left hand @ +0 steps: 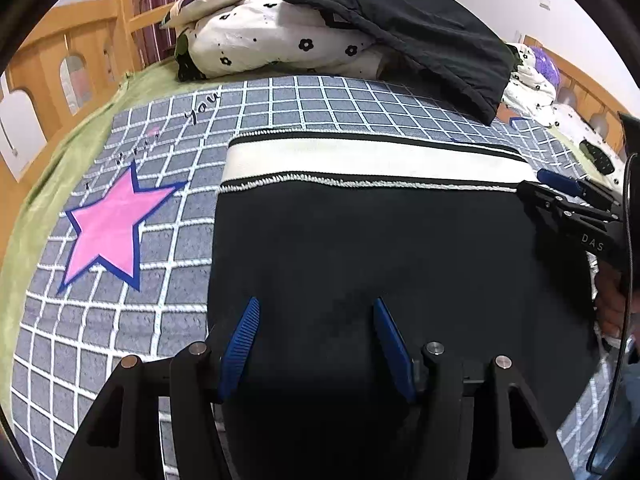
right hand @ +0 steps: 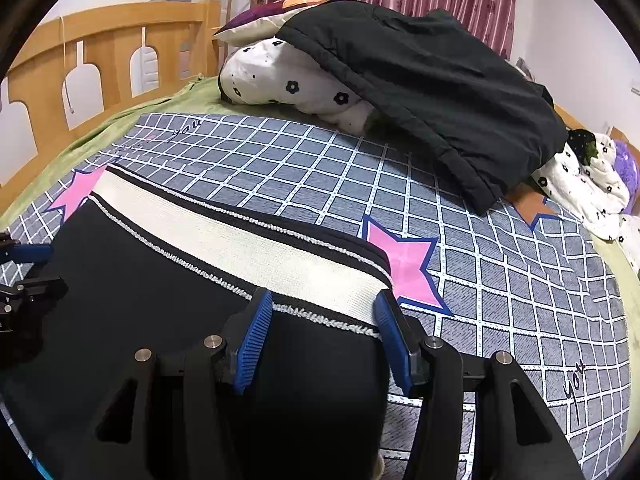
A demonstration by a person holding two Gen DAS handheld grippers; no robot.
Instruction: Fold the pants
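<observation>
Black pants [left hand: 360,240] with a white ribbed waistband [left hand: 360,160] lie flat on the grey checked blanket [left hand: 168,184], waistband away from me. My left gripper [left hand: 316,302] stands open over the black fabric near its left edge, with no fold pinched between the blue pads. My right gripper [right hand: 324,296] is open too, its fingers straddling the right end of the waistband [right hand: 240,248] where it meets the black cloth [right hand: 140,280]. Each gripper shows in the other's view: the right gripper [left hand: 536,184] at the waistband's right end, the left gripper [right hand: 44,268] at the left edge.
A pile of flowered bedding [left hand: 272,40] under a dark jacket [left hand: 420,28] lies beyond the pants. Pink stars [right hand: 404,268] mark the blanket. A wooden bed rail [right hand: 112,40] runs along the left and back. A person's hand [left hand: 612,304] holds the right gripper's handle.
</observation>
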